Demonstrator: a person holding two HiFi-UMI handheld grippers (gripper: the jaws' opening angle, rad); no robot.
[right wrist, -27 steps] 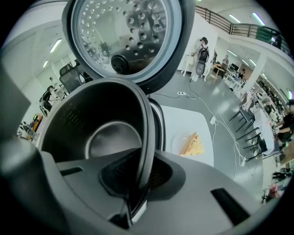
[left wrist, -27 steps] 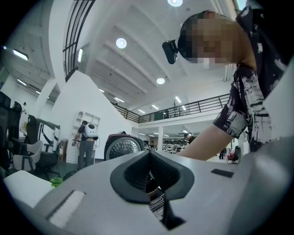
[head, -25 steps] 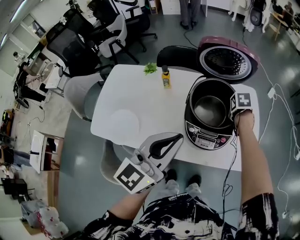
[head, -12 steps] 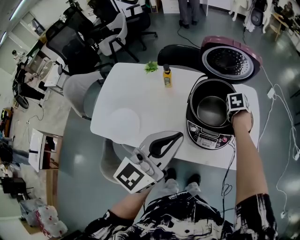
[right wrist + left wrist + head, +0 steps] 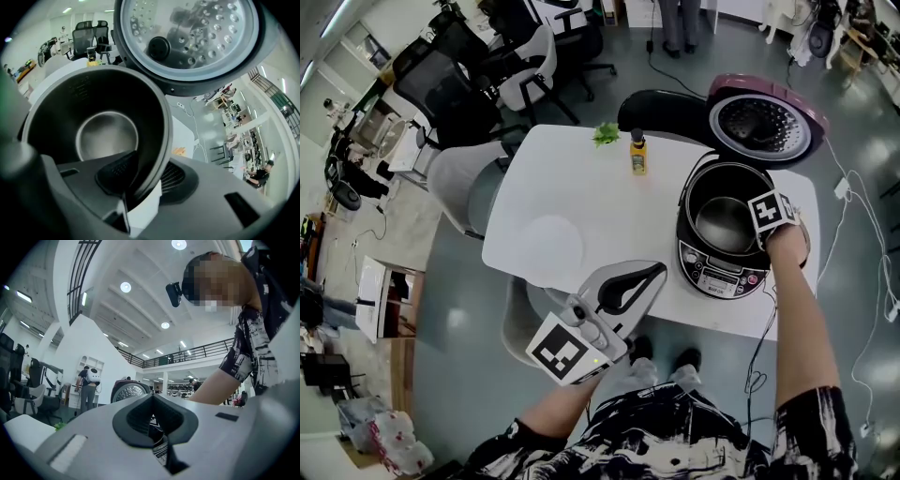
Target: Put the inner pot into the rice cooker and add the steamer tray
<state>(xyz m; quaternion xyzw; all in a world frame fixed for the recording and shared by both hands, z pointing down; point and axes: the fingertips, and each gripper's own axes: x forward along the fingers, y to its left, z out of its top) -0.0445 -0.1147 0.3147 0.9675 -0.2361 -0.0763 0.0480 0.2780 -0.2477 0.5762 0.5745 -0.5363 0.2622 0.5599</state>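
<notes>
Dark metal inner pot point(image 5: 724, 221) seated inside black rice cooker point(image 5: 718, 273), maroon lid raised, on white table point(image 5: 581, 187), right gripper point(image 5: 143, 182) jaws just opening, slightly parted astride pot rim, not clamping, left gripper point(image 5: 151, 399) jaws pressed together, empty, off table's near edge.

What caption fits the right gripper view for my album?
The right tool, jaws just opening, straddles the pot rim, with the lid raised behind.
</notes>
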